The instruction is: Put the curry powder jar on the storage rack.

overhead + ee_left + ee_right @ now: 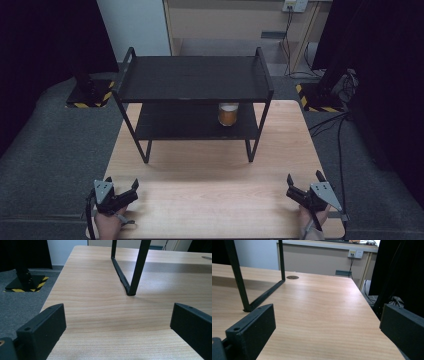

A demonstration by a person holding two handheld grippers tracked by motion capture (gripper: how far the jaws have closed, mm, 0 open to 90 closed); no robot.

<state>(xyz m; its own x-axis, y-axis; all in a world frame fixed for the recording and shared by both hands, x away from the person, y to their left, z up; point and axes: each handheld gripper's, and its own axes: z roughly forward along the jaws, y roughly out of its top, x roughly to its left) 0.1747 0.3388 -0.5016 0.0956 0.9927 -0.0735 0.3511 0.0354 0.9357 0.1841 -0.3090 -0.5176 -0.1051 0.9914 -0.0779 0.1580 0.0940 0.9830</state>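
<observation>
A two-tier black shelf rack stands on the far half of the wooden table. On its lower shelf, toward the right end, sits a small jar with amber contents and a pale top; the picture is too coarse to say whether that top is a lid. The jar is well apart from both grippers, which rest at the near corners of the table.

The left gripper lies at the near left corner, jaws spread wide with nothing between them. In the left gripper view, bare tabletop shows between the jaws and the rack's front left leg stands ahead, slightly right of centre.

The right gripper lies at the near right corner, jaws likewise wide apart and empty. In the right gripper view the rack's right front leg rises at the left, and a wall socket shows on the far wall.

The rack's upper shelf overhangs the jar, and the right side frame stands just beside it.
</observation>
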